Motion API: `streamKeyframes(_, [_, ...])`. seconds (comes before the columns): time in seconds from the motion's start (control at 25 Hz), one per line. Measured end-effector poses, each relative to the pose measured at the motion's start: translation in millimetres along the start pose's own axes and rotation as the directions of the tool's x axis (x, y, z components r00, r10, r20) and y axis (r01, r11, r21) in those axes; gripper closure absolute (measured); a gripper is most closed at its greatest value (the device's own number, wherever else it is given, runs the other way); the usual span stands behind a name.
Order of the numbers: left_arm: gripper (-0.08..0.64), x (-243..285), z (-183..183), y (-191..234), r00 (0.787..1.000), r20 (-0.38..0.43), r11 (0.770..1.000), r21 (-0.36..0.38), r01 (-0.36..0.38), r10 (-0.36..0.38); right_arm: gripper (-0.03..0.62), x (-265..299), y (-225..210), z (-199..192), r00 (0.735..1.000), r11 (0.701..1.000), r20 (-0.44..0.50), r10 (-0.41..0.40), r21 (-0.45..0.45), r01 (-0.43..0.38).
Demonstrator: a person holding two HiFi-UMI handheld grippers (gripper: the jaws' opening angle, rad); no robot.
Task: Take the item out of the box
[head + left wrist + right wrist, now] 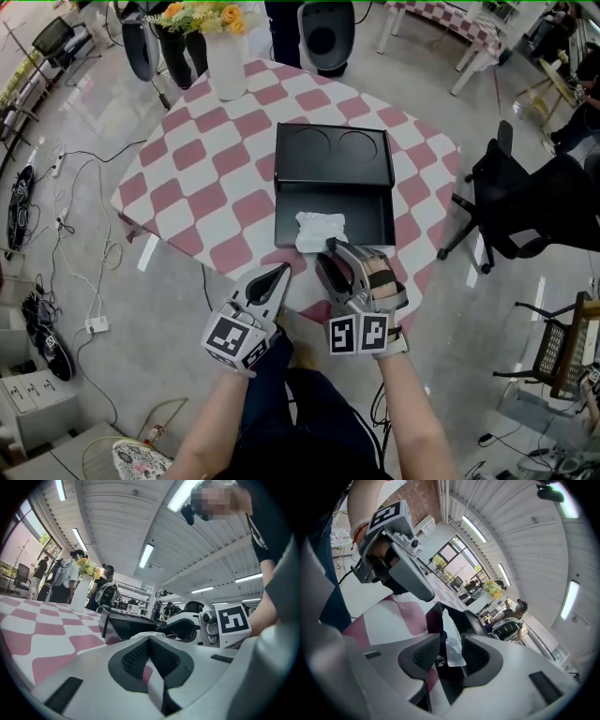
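**Spotter:** Status on the right side?

**Operator:** My right hand-held gripper (330,251) is at the near wall of the black box (366,223), with its jaws spread wide. The crumpled white sheet (319,231) stands between them. It could be tissue or thin plastic, I can't tell which. As I read it, neither pad is pressing on it, so nothing is held. The sheet sits in the box's near-left corner, against the front wall.

**Spotter:** And the left?

**Operator:** The left hand-held gripper (281,272) is just beside the right one, over the near edge of the desk (216,187). Its jaws are together and empty, and it is not touching the box.

**Spotter:** What worries you from here?

**Operator:** Three things.
- **Thin grip:** The sheet is flimsy and stands edge-on. If I close on only a loose fold, I expect it to slip out or unfurl as I lift.
- **Front wall:** My jaw tips are right at it. If one pad closes on the wall along with the sheet, the lift would drag the whole box.
- **No brace:** Nothing is holding the box down, and it sits near the desk's front edge. A snag could pull it toward me and off. The open lid (333,155) behind it probably makes it easier to tip.

**Spotter:** How do you guard against that?

**Operator:** I'd go deeper on the sheet, keep clear of the wall and lift slowly.
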State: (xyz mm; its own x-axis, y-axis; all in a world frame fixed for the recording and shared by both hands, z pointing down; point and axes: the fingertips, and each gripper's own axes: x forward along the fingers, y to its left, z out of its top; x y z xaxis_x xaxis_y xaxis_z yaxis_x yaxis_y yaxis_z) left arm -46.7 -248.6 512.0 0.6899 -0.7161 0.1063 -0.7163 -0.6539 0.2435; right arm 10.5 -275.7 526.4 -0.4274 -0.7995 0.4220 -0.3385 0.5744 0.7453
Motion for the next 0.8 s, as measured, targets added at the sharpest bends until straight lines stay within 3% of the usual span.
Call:
streamKeyframes(0.44, [0.557,-3,5,7,1.0,0.023,1.0,-0.001,-0.02,0.02,0.448,14,2,1,1.0,0.999,-0.02,0.02,-0.048,-0.021])
streamKeyframes(0.52, [0.557,-3,6,8,0.999,0.03,1.0,-0.004,-0.022,0.022,0.503,15,0,1,1.0,0.999,-0.014,0.016,-0.048,-0.017])
streamKeyframes(0.8, [0.557,-2,8,9,0.999,0.037,0.999,-0.011,-0.031,0.031,0.537,12,0,2,1.0,0.998,0.006,0.025,-0.059,-0.024])
